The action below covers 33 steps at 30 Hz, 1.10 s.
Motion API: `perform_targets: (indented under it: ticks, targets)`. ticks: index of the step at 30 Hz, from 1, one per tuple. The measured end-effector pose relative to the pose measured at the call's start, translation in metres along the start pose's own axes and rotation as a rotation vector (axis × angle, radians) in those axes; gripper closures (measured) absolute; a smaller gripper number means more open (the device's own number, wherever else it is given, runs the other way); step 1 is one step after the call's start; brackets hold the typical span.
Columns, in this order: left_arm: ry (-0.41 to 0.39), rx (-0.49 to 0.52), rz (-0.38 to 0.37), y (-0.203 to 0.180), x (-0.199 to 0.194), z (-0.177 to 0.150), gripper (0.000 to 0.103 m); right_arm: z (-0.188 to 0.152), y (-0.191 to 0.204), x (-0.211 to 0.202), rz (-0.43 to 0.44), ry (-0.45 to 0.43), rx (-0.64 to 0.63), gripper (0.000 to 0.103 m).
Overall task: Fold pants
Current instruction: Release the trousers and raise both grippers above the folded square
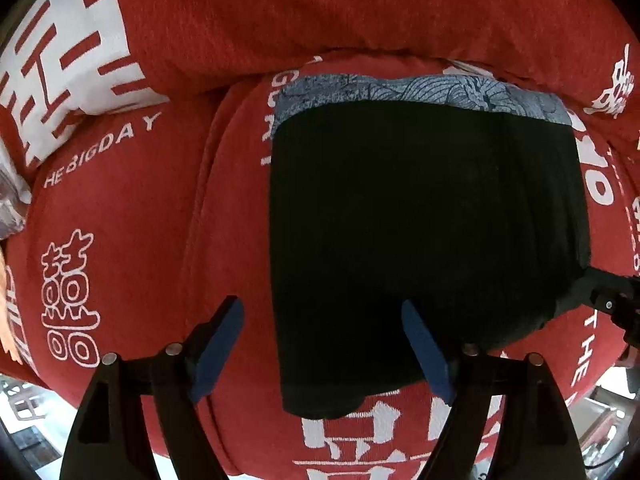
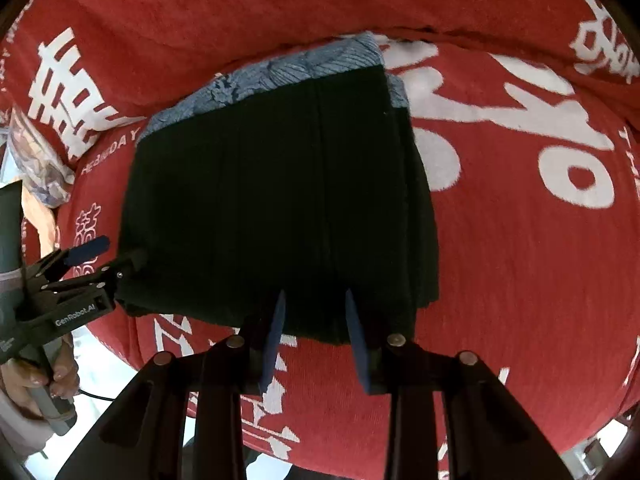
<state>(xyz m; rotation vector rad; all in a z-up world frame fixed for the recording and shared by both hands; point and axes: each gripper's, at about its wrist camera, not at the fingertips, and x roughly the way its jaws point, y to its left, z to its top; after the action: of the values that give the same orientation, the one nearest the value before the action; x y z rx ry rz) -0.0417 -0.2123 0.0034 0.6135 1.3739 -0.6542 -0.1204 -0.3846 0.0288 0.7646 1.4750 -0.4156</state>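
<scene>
The black pants (image 1: 424,232) lie folded into a thick rectangle on the red bedspread (image 1: 132,208), on top of a blue-grey patterned garment (image 1: 400,90) that sticks out at the far edge. My left gripper (image 1: 324,320) is open, its jaws straddling the pants' near left corner. In the right wrist view the pants (image 2: 272,200) fill the centre and the patterned garment (image 2: 288,68) shows behind. My right gripper (image 2: 314,304) is open over the pants' near edge, holding nothing. The left gripper (image 2: 116,252) shows at the pants' left corner.
The red bedspread (image 2: 520,240) with white characters covers the bed; its near edge drops to a pale floor (image 1: 24,408). A red and white pillow (image 1: 68,52) lies at the far left. A crumpled plastic bag (image 2: 36,160) sits at the left.
</scene>
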Motion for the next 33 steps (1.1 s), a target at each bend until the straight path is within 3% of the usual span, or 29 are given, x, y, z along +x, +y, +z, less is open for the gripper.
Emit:
perform_targets:
  ticks: [9, 13, 22, 23, 24, 25, 33]
  targets:
    - [0.024, 0.043, -0.010, 0.005, -0.008, -0.006, 0.021, -0.007, 0.005, -0.008, -0.014, 0.031, 0.090, 0.067]
    - [0.034, 0.079, -0.014, 0.004, -0.012, -0.009, 0.021, -0.021, 0.009, -0.014, 0.004, 0.040, 0.120, 0.048]
    - [0.040, 0.209, -0.065, -0.007, -0.027, -0.032, 0.021, -0.059, 0.028, -0.021, 0.041, 0.023, 0.197, 0.032]
    - [0.038, 0.226, -0.076, -0.009, -0.029, -0.035, 0.018, -0.063, 0.031, -0.021, 0.048, 0.025, 0.205, 0.029]
    - [0.036, 0.234, -0.083, -0.009, -0.030, -0.037, 0.002, -0.067, 0.034, -0.021, 0.057, 0.028, 0.214, 0.028]
    - [0.027, 0.240, -0.093, -0.010, -0.033, -0.040, 0.000, -0.071, 0.036, -0.021, 0.059, 0.031, 0.220, 0.025]
    - [0.011, 0.252, -0.121, -0.009, -0.036, -0.043, 0.000, -0.084, 0.046, -0.025, 0.040, 0.021, 0.243, 0.021]
